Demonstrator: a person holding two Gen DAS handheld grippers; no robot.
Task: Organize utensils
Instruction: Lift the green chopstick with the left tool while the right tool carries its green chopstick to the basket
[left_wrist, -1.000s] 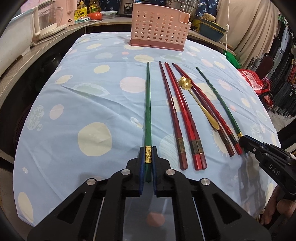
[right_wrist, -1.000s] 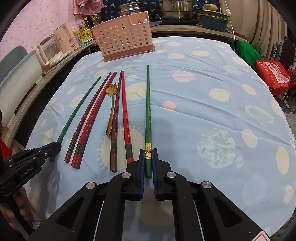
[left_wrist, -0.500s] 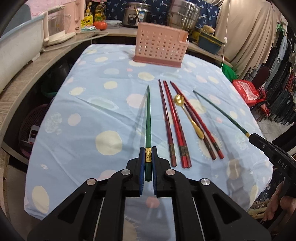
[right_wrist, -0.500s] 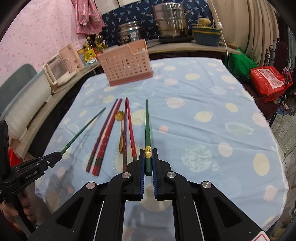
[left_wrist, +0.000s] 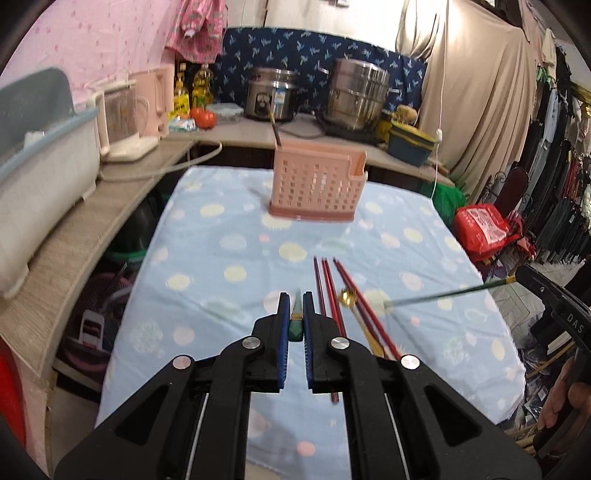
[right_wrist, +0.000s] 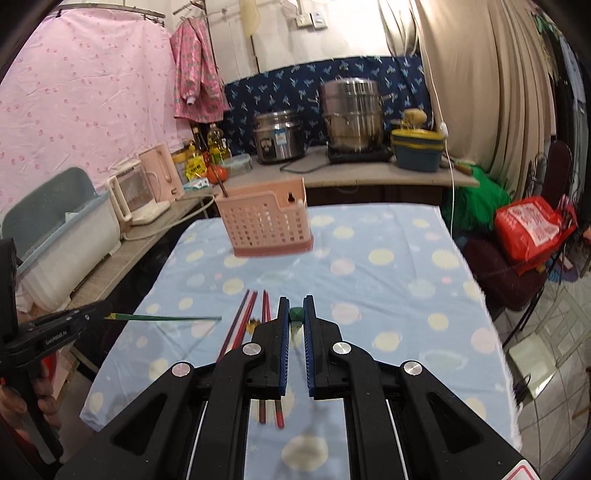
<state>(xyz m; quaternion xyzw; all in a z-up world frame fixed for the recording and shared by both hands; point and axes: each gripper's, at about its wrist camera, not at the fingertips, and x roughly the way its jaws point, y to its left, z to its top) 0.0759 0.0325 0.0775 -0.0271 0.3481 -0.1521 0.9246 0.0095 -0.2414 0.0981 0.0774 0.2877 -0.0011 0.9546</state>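
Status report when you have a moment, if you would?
Left gripper shut on green chopstick; right gripper shut on second green chopstick. Both clear of table. Red chopsticks on cloth. Pink basket ahead, path clear.

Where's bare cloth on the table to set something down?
Free: the wide strip right of the red chopsticks out to the tablecloth edge, and the band between them and the pink basket. Crowded: the near-left part, with red chopsticks and gold spoon.
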